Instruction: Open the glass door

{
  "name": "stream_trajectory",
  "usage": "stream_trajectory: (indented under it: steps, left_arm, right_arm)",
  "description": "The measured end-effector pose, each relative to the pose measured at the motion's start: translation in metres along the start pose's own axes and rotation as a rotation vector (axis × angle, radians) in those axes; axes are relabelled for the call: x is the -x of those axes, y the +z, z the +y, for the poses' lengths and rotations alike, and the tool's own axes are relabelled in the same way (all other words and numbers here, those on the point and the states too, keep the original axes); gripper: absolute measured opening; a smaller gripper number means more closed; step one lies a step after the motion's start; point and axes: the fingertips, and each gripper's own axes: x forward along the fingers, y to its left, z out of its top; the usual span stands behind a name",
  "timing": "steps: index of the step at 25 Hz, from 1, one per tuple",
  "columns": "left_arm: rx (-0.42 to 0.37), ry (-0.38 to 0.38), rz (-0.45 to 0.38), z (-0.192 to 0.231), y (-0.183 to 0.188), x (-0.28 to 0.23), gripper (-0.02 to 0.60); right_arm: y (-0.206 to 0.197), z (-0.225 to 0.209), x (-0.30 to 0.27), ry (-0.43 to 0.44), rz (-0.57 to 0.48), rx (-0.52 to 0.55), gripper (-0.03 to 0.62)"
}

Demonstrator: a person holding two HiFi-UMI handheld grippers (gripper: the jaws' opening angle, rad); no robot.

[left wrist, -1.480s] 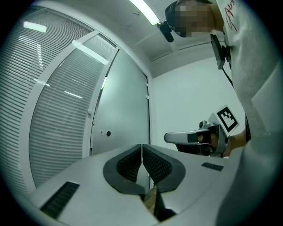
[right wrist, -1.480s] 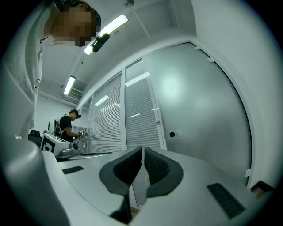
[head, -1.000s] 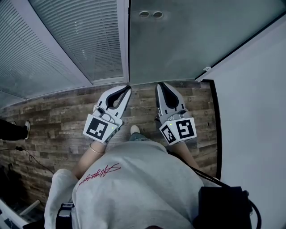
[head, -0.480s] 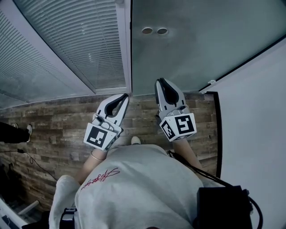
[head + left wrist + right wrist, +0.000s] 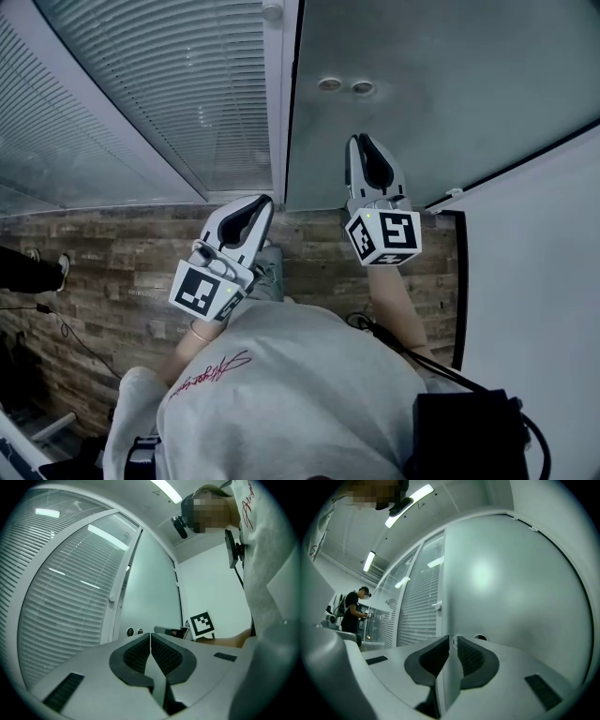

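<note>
The frosted glass door (image 5: 450,75) fills the upper right of the head view, with two round fittings (image 5: 342,85) near its left edge. My right gripper (image 5: 361,141) points at the panel just below those fittings (image 5: 480,637). Its jaws have just been opening; a narrow gap shows between the pads (image 5: 471,656), with nothing in it. My left gripper (image 5: 260,201) hangs lower and to the left, near the foot of the white door post (image 5: 281,94). Its pads (image 5: 161,653) meet along one line, so it is shut and empty.
A glass wall with slatted blinds (image 5: 159,94) runs along the left, and a small white knob (image 5: 273,11) sits on the post. A plain white wall (image 5: 534,281) stands at the right. Wood-plank floor (image 5: 112,262) lies below, where another person (image 5: 351,611) stands far left.
Both grippers have moved forward toward the door, the right one further; its tips now lie over the glass below the round fittings. The person has stepped closer.
</note>
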Motion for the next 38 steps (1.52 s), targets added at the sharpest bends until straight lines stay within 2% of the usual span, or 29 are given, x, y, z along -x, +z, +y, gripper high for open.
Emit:
stream_trajectory:
  steps: [1,3,4,8,12,18,26,34,38]
  left_arm:
    - [-0.006,-0.008,-0.002,0.003,0.001,-0.005,0.018]
    - [-0.016,-0.025,-0.001,0.010,0.001,-0.015,0.018]
    - [-0.012,-0.034,0.001,0.014,0.000,-0.020,0.018]
    - [0.014,-0.070,0.014,0.030,-0.005,-0.039,0.018]
    - [0.005,-0.105,0.033,0.044,-0.011,-0.051,0.018]
    - [0.041,-0.154,0.061,0.057,-0.020,-0.064,0.018]
    - [0.032,-0.227,0.088,0.058,-0.025,-0.066,0.018]
    - [0.009,-0.255,0.098,0.042,-0.030,-0.058,0.018]
    - [0.027,-0.236,0.106,0.036,-0.034,-0.050,0.018]
  right_arm:
    - [-0.001,-0.004,-0.011,-0.008,0.001,0.001,0.052]
    - [-0.004,-0.013,-0.033,-0.026,0.013,0.005,0.130]
    - [-0.006,-0.017,-0.043,-0.038,0.021,0.006,0.133]
    - [-0.017,-0.034,-0.083,-0.095,0.057,0.015,0.135]
    - [-0.032,-0.044,-0.107,-0.138,0.101,0.015,0.138]
    - [-0.036,-0.047,-0.120,-0.174,0.098,0.021,0.137]
    - [-0.036,-0.052,-0.119,-0.244,0.085,0.047,0.118]
    - [-0.037,-0.052,-0.115,-0.234,0.090,0.039,0.114]
    - [-0.037,-0.051,-0.113,-0.220,0.088,0.041,0.112]
